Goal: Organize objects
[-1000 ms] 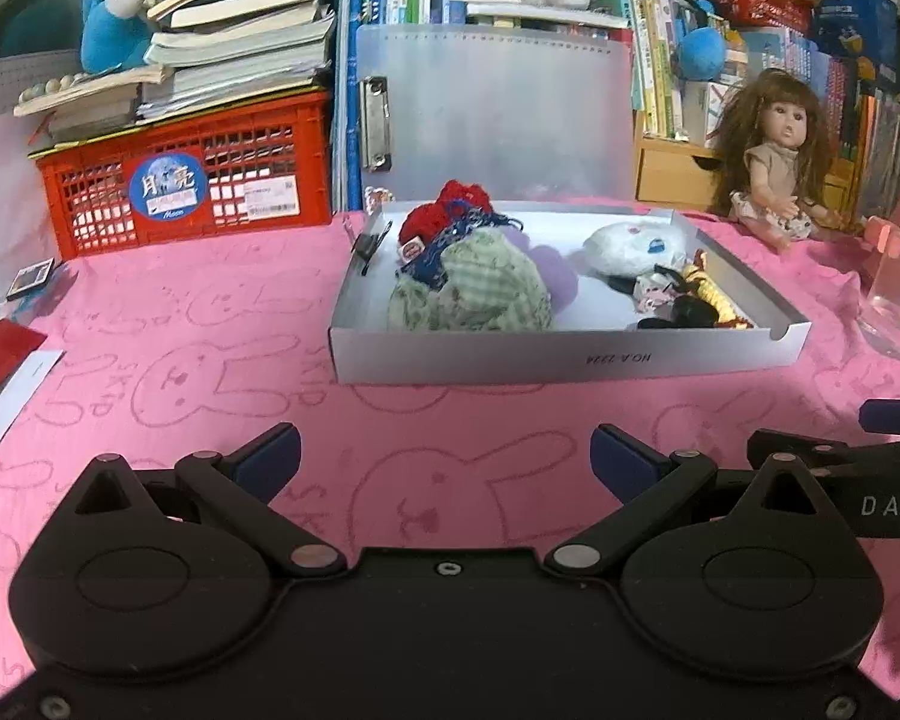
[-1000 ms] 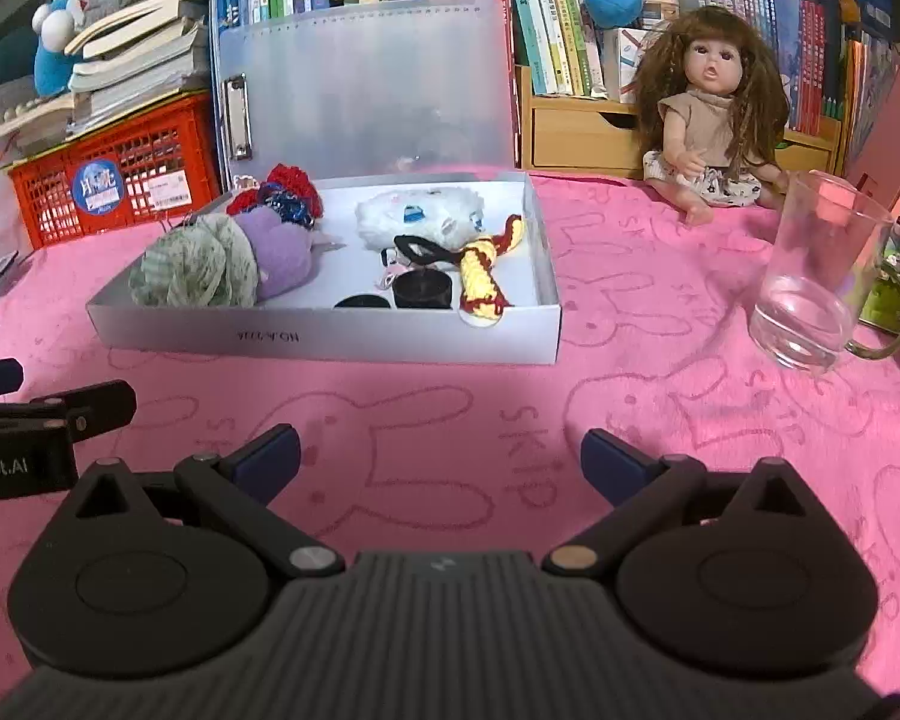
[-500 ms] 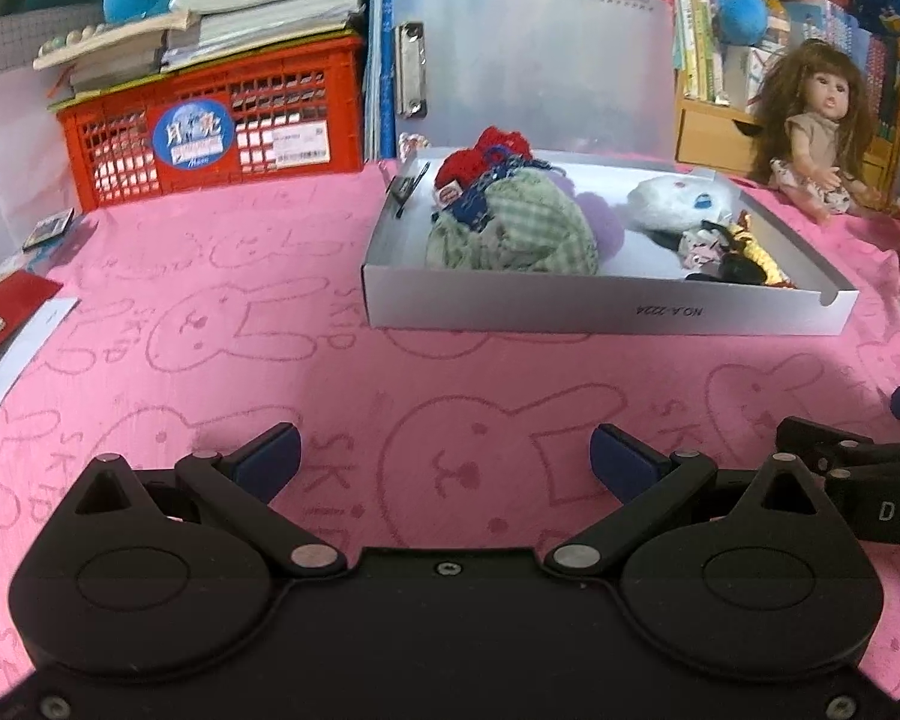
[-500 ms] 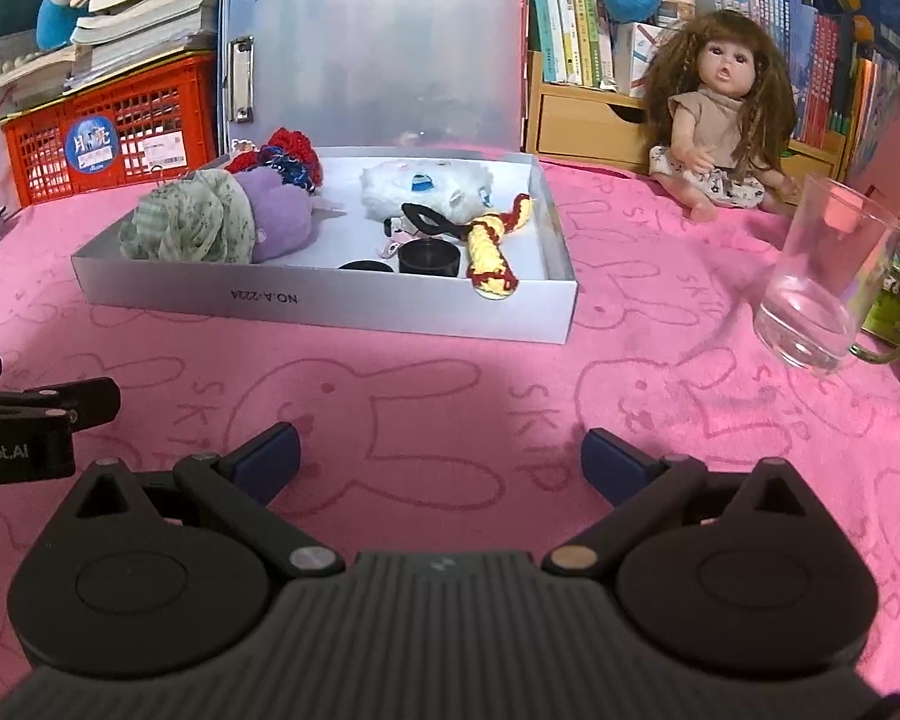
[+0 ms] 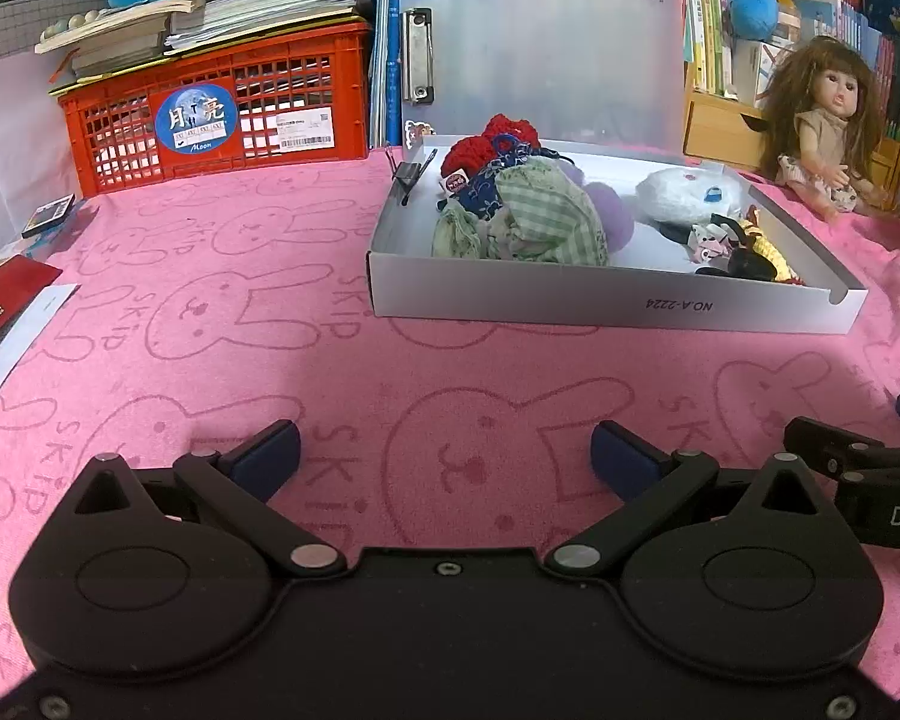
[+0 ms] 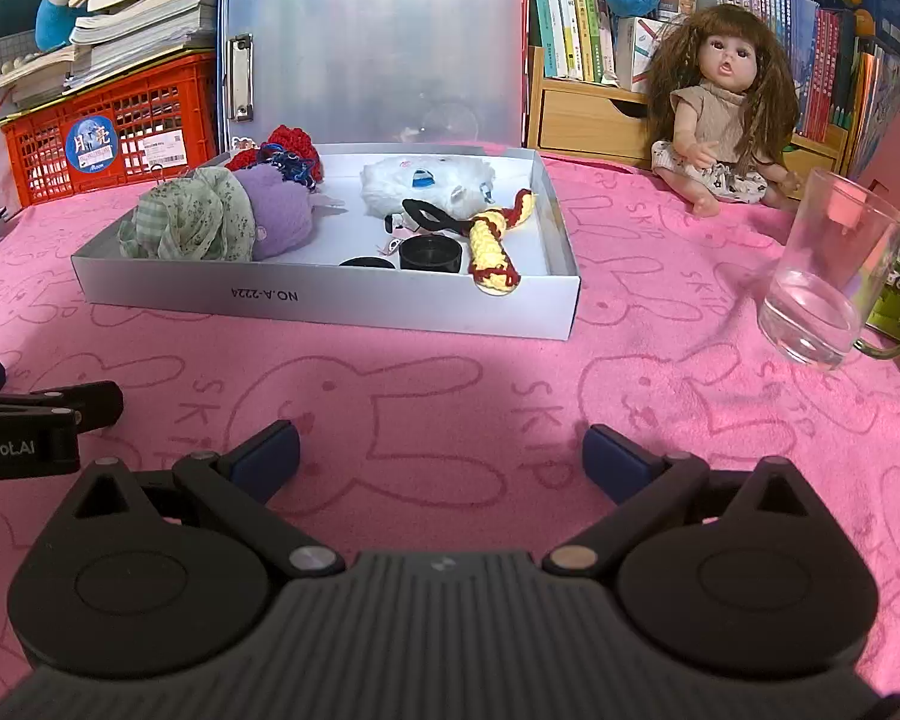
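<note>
Your left gripper (image 5: 444, 459) hovers low over the pink rabbit-print cloth (image 5: 222, 312), its blue-padded fingers spread wide with nothing between them. Your right gripper (image 6: 441, 456) sits just beside it on the right, jaws likewise spread and empty, above the same cloth.

Beyond both grippers, in the middle of the table, lies the shallow white cardboard box (image 6: 330, 300) marked NO.A-2224. At its left end you have a green checked fabric bundle (image 6: 192, 222) touching a soft purple plush ball (image 6: 282, 213), with a red crocheted piece (image 6: 291, 141) at the far left corner. A fluffy white plush toy (image 6: 426, 186) lies toward the far right, and near it a black hair tie (image 6: 426, 216), a short black cylinder (image 6: 429, 252) and a yellow-and-red knitted cord (image 6: 495, 240) resting against the near wall.

Right of the box stands a clear glass mug (image 6: 828, 276). A long-haired doll (image 6: 720, 114) sits at the far right. A red plastic crate (image 5: 210, 114) stands far left, and a translucent clipboard (image 6: 378, 54) rises upright behind the box.
</note>
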### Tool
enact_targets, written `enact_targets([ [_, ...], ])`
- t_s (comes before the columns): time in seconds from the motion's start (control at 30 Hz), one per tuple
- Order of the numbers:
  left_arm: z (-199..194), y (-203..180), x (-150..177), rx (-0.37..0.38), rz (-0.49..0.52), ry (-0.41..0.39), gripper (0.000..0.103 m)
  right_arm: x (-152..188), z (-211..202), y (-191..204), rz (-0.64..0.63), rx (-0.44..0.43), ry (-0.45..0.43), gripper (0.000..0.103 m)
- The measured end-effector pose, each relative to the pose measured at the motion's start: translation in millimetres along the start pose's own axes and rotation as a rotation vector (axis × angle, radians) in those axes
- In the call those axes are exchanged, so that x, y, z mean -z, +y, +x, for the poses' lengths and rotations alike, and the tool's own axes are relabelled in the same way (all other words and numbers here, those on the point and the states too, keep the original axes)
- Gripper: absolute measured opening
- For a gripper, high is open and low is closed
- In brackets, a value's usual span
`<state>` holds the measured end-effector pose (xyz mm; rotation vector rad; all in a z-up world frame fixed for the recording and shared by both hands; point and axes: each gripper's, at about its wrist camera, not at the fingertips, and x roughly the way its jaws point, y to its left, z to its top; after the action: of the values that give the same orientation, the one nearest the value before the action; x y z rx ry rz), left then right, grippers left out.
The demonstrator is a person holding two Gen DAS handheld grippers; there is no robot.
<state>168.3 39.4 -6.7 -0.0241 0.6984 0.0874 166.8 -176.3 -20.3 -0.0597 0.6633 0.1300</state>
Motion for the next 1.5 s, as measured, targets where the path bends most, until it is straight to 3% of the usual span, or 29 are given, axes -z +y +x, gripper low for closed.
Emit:
enact_targets([
  [1.5,0.9,-0.2,-0.6,-0.001,0.001,0.000,0.103,3.4,-2.7,0.9,0.001,-0.001,-0.011,0.103],
])
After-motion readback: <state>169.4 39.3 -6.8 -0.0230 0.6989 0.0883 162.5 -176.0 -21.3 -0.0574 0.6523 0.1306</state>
